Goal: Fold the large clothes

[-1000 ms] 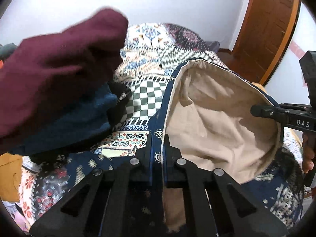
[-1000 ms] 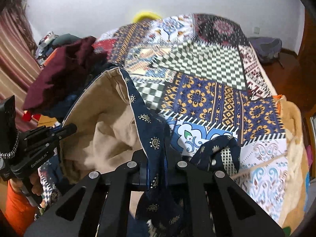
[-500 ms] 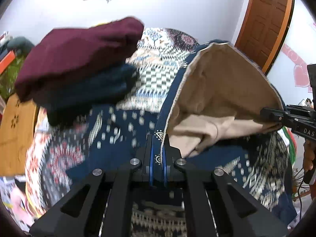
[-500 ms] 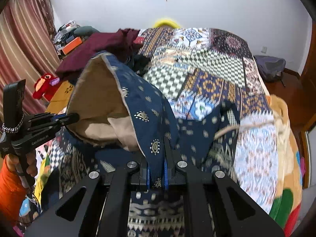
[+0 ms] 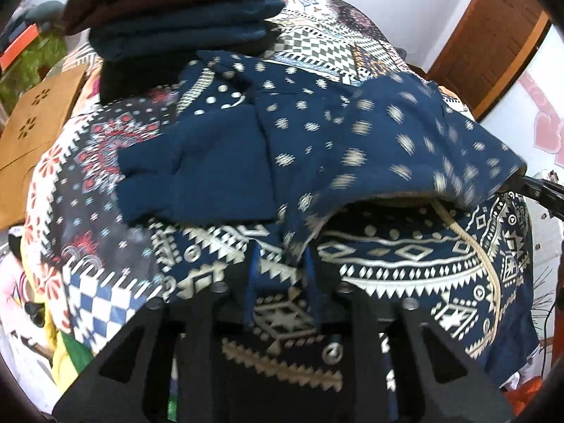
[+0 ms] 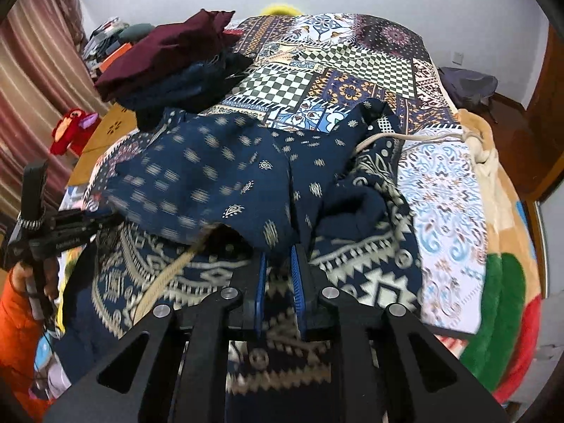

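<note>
**Folded half laid over, both tools letting go**

The navy patterned garment (image 6: 246,176) lies on the bed (image 6: 352,56), over the patchwork bedspread, with its upper half doubled forward onto the lower half. The fold's loose edge hangs just ahead of both tools. A cream drawstring (image 6: 165,275) trails out from under that edge.

The left tool (image 5: 282,275) has its blue-lined jaws spread, with the hem just touching the gap but apparently not pinched. The right tool (image 6: 278,275) is likewise spread, the cloth edge resting at its tips. In the right view the left tool (image 6: 56,236) appears side-on at the garment's left corner; whether that corner is free of it cannot be told from there.

The step in hand looks like the release after a fold. To do it well, both tools should back straight out and low, so the hem is not dragged and the layers stay aligned. The drawstring would be better tucked inside before the next fold.

No containers are in view. A stack of folded clothes (image 6: 169,60), maroon on top of dark blue, sits on the bed just beyond the garment.
</note>
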